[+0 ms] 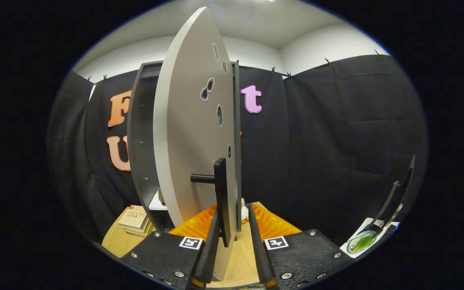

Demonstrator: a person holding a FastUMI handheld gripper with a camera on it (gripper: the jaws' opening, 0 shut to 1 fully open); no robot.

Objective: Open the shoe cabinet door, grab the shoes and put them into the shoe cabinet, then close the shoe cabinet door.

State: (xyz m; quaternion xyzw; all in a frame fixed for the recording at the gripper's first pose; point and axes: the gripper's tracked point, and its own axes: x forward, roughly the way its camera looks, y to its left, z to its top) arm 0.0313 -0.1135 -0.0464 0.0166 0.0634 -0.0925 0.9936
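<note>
One cabinet (143, 141), one door (187, 141)

The pale grey cabinet door (187, 133), seen nearly edge-on, looked like smooth matt painted board, and its black bar handle (220, 197) had a dull, satin finish like metal or hard plastic. The dark cabinet frame (140, 133) behind it looked matt too. The gripper (234, 241), with one finger either side of the handle and a gap showing, had rough, grainy matt body plates studded with shiny metal screws. Below lay a light wooden tabletop (242, 257), smooth and faintly grained. The orange ribbed tray (272, 225) looked like glossy plastic. The booth wall (336, 141) was black creased cloth.
</note>
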